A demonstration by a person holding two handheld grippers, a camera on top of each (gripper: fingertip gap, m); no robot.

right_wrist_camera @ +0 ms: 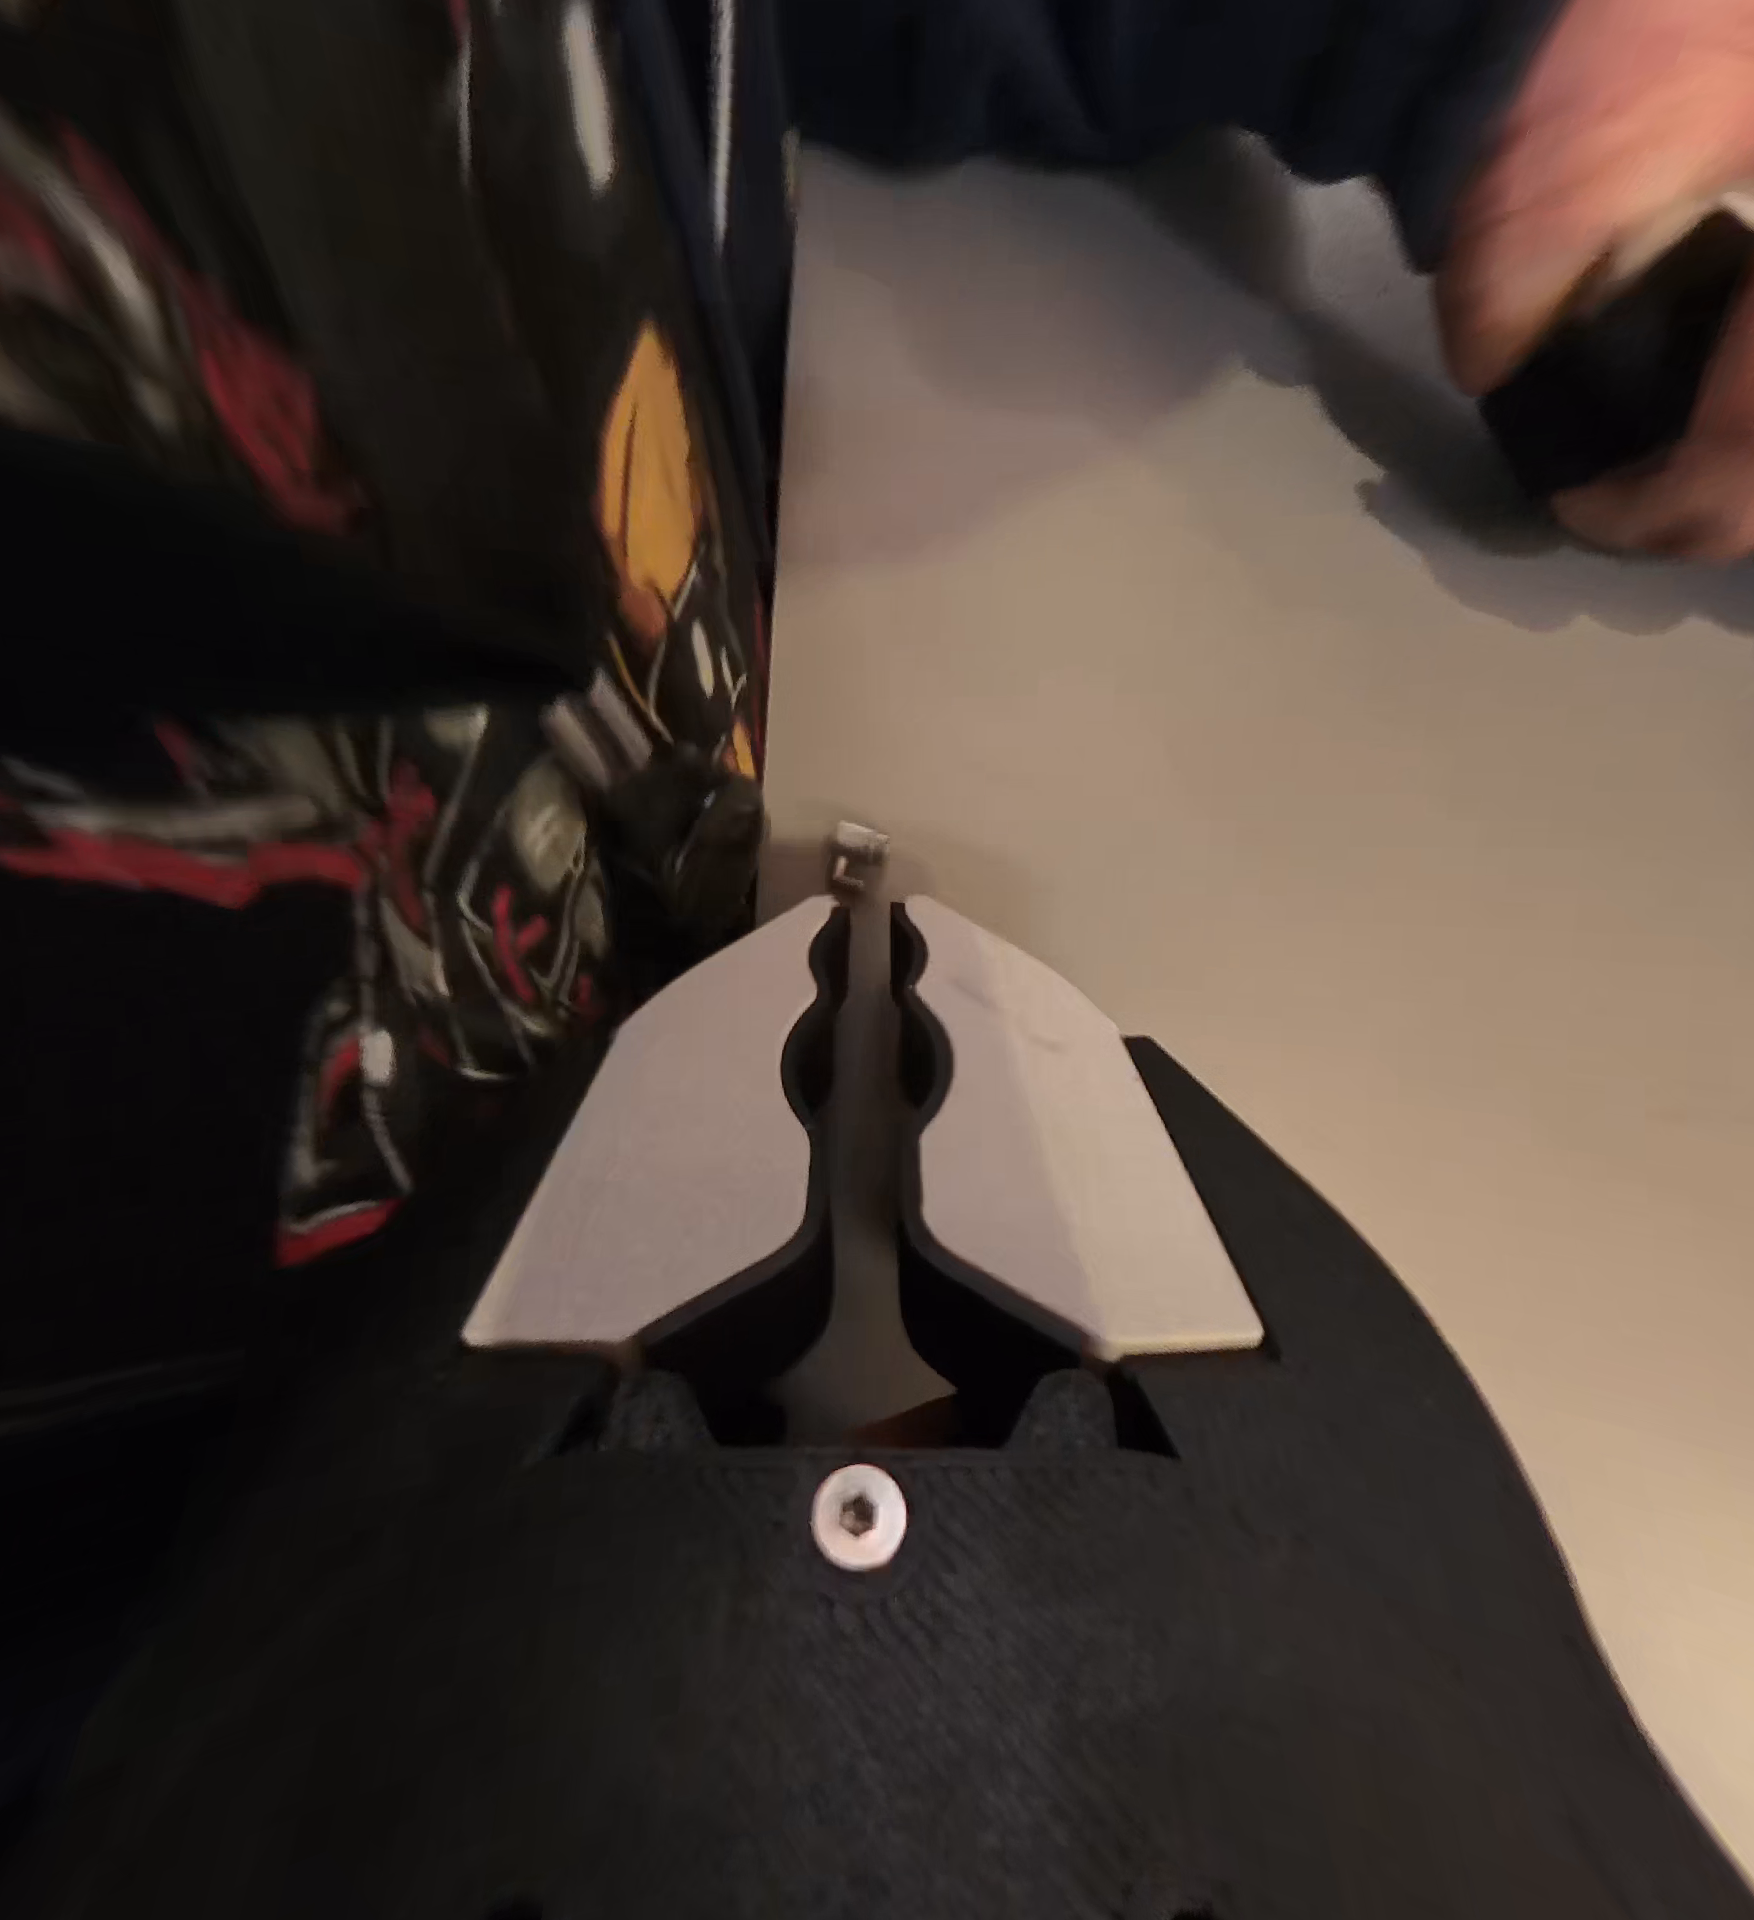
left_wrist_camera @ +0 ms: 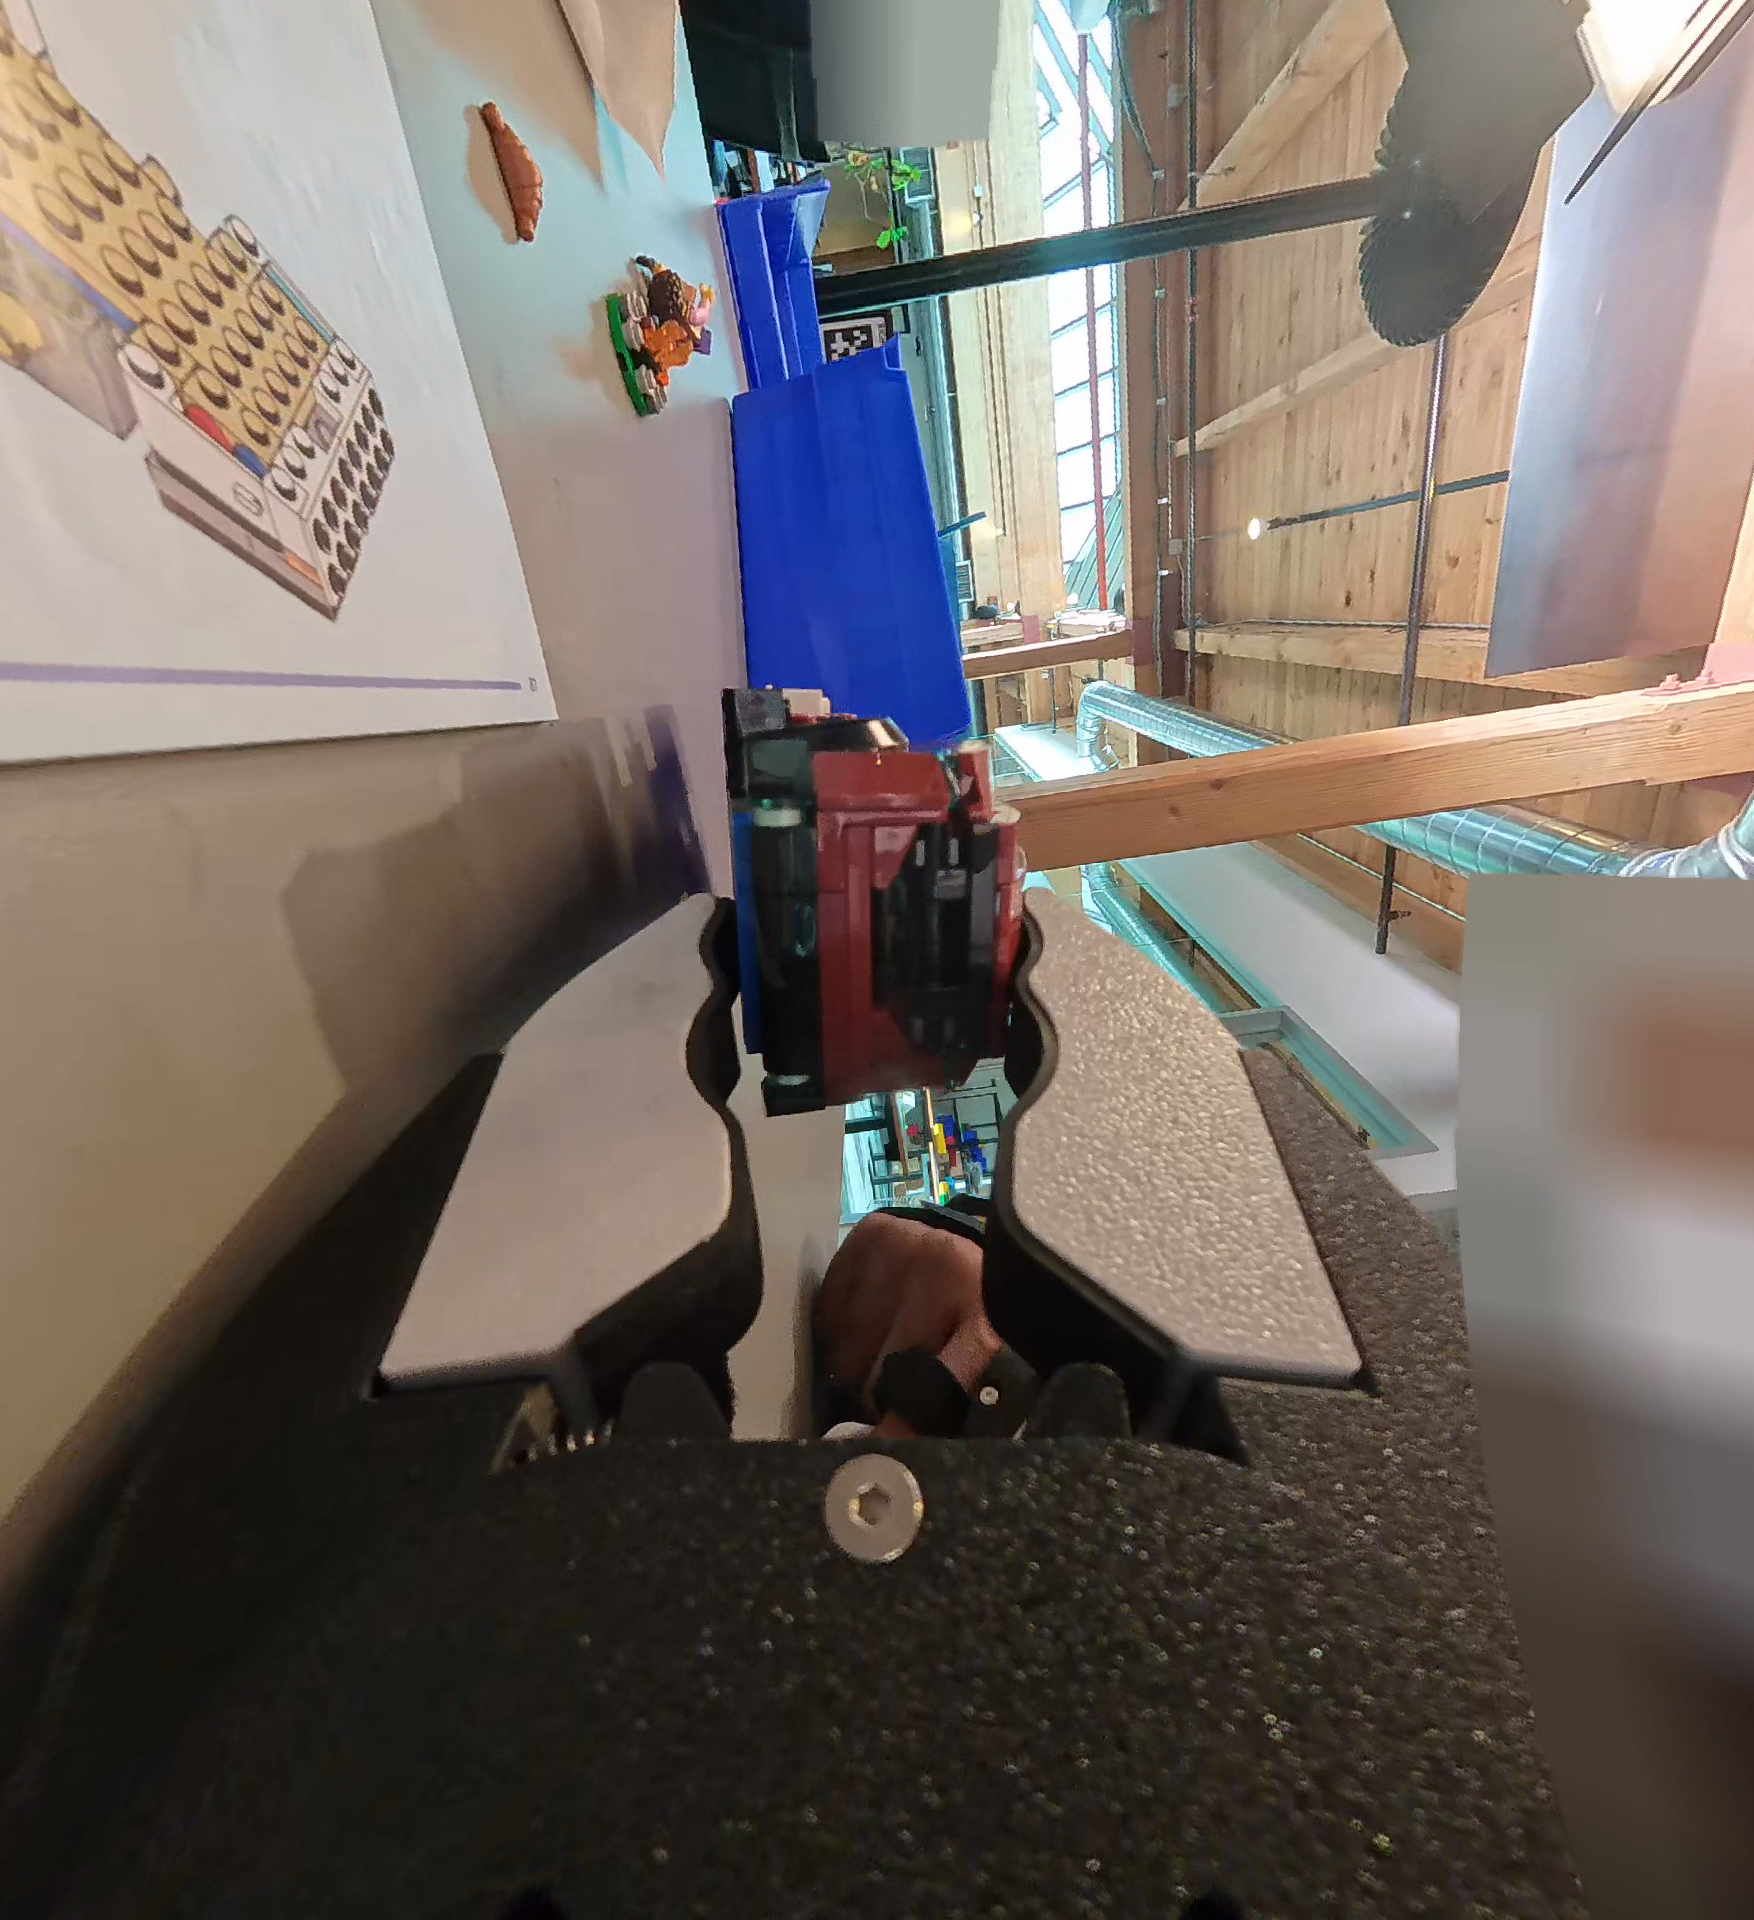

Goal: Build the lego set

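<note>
Now left tool (left_wrist_camera: 868,982) clamps red-and-black brick model (left_wrist_camera: 878,914).

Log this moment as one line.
left gripper: shut on red-and-black brick model | right gripper: shut on small grey brick piece | white table

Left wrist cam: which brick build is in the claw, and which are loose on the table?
The dark red and black build sits clamped in the left claw. The green-based build and the brown piece lie on the table.

Two handheld grippers, same build

Left gripper (left_wrist_camera: 868,997), right gripper (right_wrist_camera: 865,914): grainy black printed bodies, pale grey wedge fingers (right_wrist_camera: 707,1122) with wavy black pads, one silver hex screw (right_wrist_camera: 859,1529) each. Person's dark sleeve (right_wrist_camera: 1112,73).
</note>
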